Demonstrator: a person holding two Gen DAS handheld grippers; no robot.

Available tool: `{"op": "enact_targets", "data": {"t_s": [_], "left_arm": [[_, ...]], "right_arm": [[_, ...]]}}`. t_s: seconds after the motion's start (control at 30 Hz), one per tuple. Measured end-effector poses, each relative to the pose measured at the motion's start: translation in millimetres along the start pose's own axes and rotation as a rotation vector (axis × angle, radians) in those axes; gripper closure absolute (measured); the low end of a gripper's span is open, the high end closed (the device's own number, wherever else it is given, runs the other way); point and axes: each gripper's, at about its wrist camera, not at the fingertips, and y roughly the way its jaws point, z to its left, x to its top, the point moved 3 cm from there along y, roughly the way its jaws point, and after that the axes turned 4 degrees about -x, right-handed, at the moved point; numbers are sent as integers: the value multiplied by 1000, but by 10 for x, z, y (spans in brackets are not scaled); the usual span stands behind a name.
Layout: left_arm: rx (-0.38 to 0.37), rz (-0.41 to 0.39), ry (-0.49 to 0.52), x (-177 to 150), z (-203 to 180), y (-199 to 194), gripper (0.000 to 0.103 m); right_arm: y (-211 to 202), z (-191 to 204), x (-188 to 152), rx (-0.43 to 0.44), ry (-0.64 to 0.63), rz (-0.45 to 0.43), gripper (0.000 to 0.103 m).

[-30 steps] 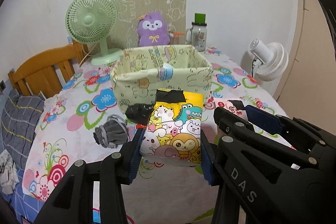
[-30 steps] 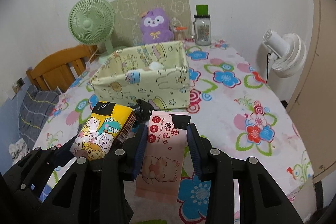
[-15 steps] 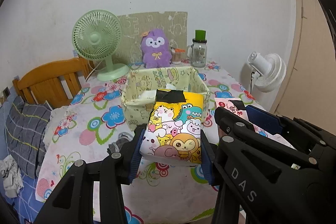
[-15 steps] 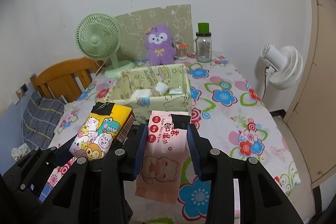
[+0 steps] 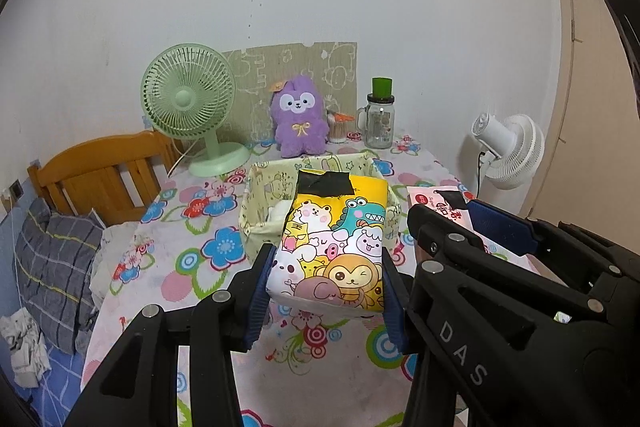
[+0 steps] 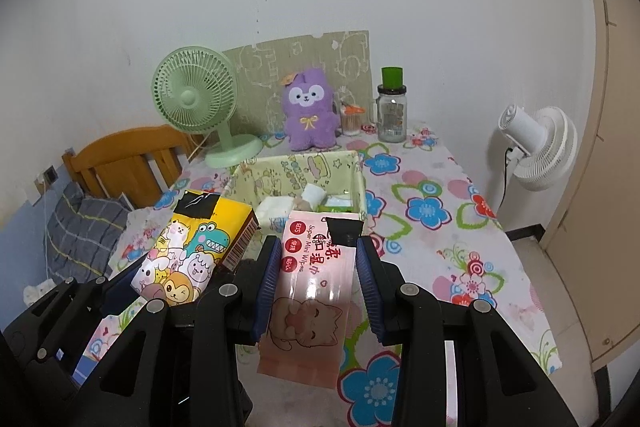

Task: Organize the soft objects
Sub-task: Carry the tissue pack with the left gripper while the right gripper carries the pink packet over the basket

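Both packs are up in the air, side by side above the flowered tablecloth (image 6: 448,227), just short of the fabric storage box (image 6: 362,187). The left gripper (image 5: 326,285) is clamped across the lower end of the yellow tissue pack (image 5: 336,239), blue pads pressing its two long sides; the right gripper (image 6: 318,291) is clenched the same way on the pink wet-wipes pack (image 6: 316,287), which hangs out past the pads at both ends. The yellow one looks light and pillowy, a glossy film printed with cartoon animals over a squashy block of tissue, so I'd guess it gives under the squeeze rather than slips. The pink pack looks flatter and floppier, slick shiny plastic with a cat on it and a black tape patch near the top; probably a bit heavier for being damp inside, and its loose near end droops. Gripping both across the narrow width near the middle seems right, since the film is slippery and the ends sag. The box itself is soft-walled pale green cloth, open-topped, with white folded bundles already inside, so I'd expect its rim to bend if nudged.
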Motion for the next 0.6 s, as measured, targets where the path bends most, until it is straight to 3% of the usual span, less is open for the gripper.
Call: {"op": "enact_targets", "data": {"t_s": [0.6], "left_arm": [[-22, 13, 2, 306, 122, 446, 54]], "right_arm": [[461, 30, 335, -10, 0, 13, 61]]}}
